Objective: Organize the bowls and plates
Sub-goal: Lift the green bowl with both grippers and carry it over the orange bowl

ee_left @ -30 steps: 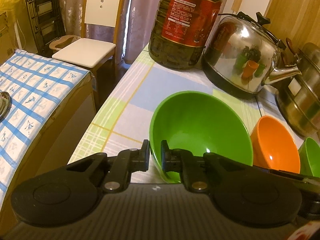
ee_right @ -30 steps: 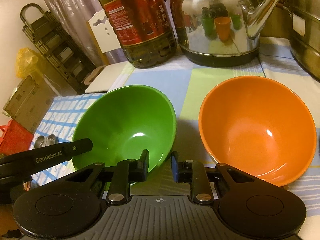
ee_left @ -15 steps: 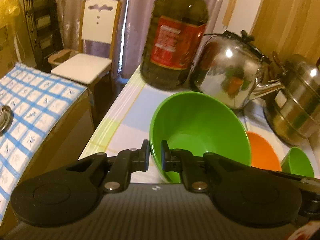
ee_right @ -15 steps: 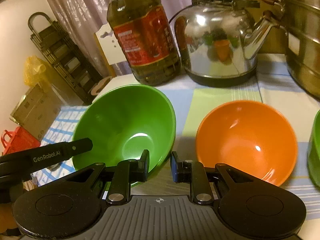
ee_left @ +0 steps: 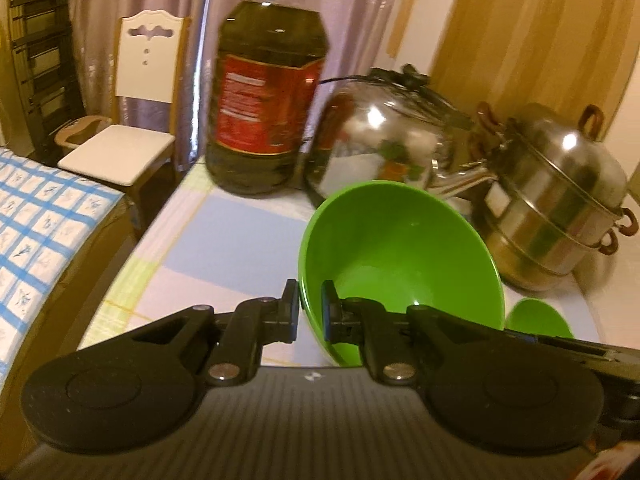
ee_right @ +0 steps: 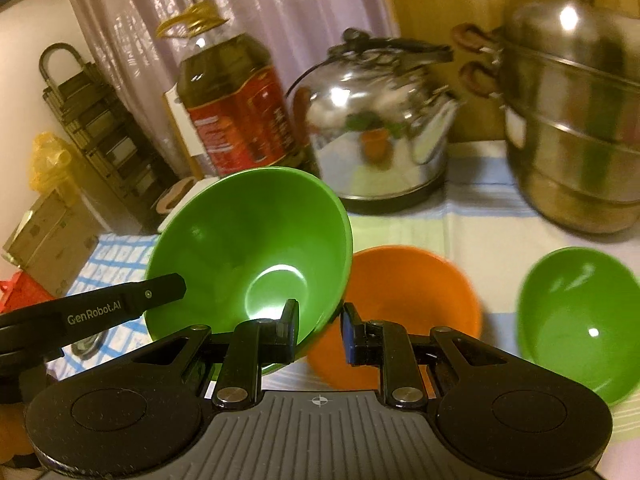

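My left gripper is shut on the near rim of a large green bowl and holds it tilted above the table. In the right wrist view the same bowl hangs in the air, partly over an orange bowl on the table. My right gripper also clamps the green bowl's rim between its jaws. A smaller green bowl stands to the right of the orange one and also shows in the left wrist view.
A big oil bottle, a steel kettle and a stacked steel steamer pot stand along the back of the checked tablecloth. A white chair and a blue-checked surface lie to the left.
Both grippers have lifted the large green bowl off the table and carried it right, so it now overlaps the orange bowl. The small green bowl has come into view.
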Motion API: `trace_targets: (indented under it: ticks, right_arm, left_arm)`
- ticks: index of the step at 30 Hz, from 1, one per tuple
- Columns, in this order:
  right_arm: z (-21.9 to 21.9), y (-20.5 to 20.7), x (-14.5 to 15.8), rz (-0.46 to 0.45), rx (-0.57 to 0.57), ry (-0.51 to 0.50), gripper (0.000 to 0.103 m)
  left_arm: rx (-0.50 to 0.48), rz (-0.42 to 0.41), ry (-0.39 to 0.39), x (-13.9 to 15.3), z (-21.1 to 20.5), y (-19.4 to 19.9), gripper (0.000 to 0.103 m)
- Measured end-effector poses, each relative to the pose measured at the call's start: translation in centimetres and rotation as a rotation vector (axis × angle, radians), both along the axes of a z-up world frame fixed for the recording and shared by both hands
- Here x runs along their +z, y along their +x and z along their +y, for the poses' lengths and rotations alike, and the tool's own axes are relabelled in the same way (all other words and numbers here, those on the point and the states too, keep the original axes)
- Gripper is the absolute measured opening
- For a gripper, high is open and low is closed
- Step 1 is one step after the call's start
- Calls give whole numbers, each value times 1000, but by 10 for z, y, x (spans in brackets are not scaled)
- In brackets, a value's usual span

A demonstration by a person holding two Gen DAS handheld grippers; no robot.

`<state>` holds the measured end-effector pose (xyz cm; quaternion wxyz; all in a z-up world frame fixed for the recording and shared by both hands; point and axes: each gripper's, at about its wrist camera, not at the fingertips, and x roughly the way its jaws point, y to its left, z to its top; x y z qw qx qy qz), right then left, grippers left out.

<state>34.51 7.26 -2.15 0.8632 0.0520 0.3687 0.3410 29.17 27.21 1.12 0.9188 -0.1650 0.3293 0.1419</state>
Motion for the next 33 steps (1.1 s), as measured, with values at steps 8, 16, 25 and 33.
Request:
trace_targets:
  ticks: [8, 16, 25, 33]
  right_arm:
    - [-36, 13, -1, -3, -46, -19, 22]
    - [-57, 23, -10, 8, -67, -35, 22]
    - [-58, 34, -29, 35, -63, -56, 22]
    - [-51, 37, -39, 30, -54, -88, 22]
  left_arm:
    - [-59, -3, 4, 0, -33, 21, 10]
    - [-90, 6, -1, -6, -52, 36, 10]
    - [-101, 40, 4, -19, -56, 43, 10]
    - [-97, 64, -12, -31, -52, 49, 10]
